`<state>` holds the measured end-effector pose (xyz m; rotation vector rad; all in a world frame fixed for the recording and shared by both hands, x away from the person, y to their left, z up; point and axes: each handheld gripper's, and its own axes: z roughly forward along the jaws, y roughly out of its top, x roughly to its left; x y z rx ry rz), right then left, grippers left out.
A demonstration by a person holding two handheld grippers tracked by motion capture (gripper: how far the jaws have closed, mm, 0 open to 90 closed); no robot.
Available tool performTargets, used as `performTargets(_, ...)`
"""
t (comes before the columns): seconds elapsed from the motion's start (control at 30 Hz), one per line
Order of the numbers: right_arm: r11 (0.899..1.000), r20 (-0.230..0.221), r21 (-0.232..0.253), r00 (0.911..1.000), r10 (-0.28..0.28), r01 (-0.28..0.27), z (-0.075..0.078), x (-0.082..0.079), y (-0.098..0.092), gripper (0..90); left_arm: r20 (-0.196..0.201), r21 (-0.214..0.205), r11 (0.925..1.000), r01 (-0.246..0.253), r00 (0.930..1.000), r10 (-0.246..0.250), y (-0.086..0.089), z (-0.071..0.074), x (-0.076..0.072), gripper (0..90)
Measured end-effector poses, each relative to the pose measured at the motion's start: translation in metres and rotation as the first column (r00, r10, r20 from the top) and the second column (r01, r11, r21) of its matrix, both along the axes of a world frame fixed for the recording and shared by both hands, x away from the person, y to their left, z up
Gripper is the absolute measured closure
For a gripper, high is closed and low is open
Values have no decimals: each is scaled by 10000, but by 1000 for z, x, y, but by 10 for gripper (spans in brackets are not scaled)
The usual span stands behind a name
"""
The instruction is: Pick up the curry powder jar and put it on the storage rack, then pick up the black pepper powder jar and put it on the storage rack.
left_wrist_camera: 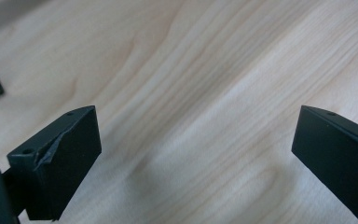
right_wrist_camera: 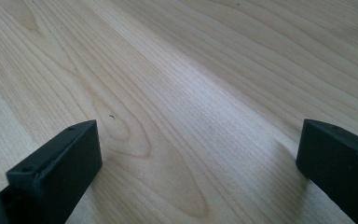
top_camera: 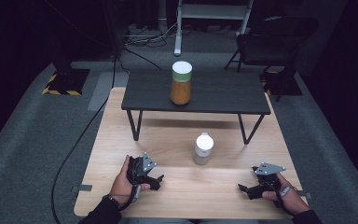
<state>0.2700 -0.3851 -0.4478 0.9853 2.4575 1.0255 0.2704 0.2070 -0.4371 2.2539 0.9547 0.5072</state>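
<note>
A tall jar of orange stuff with a white lid and green band stands on the small black table. A small pale bottle with a white cap stands on the light wooden tabletop in front of it. My left gripper rests on the wood at the front left, down and left of the bottle, held by a hand. Its jaws stand wide apart over bare wood. My right gripper lies at the front right, also open, with only wood grain between its jaws.
The black table's thin legs stand on the wooden top near its far edge. A black chair and a white stand are on the grey carpet beyond. A cable runs along the floor at the left.
</note>
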Motion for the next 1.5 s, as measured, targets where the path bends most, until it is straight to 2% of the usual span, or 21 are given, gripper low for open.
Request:
performTargets(0.07,10000,-1,0,10000,-1,1,0,0,0,0,-280,-40,10000,11,9996,-12,2,-2,5,14)
performTargets(0.27,10000,8,-6,10000,-6,6,0,0,0,0,-750,-734,9973,-37,9972,-18,16,-8,13,8)
performTargets(0.53,10000,9,-7,10000,-6,6,0,0,0,0,-678,-887,9961,29,9977,-89,24,-11,14,3)
performTargets(1.5,10000,18,-12,10000,-70,70,0,-2,2,2,-675,-884,9961,28,9977,-88,24,-11,14,4)
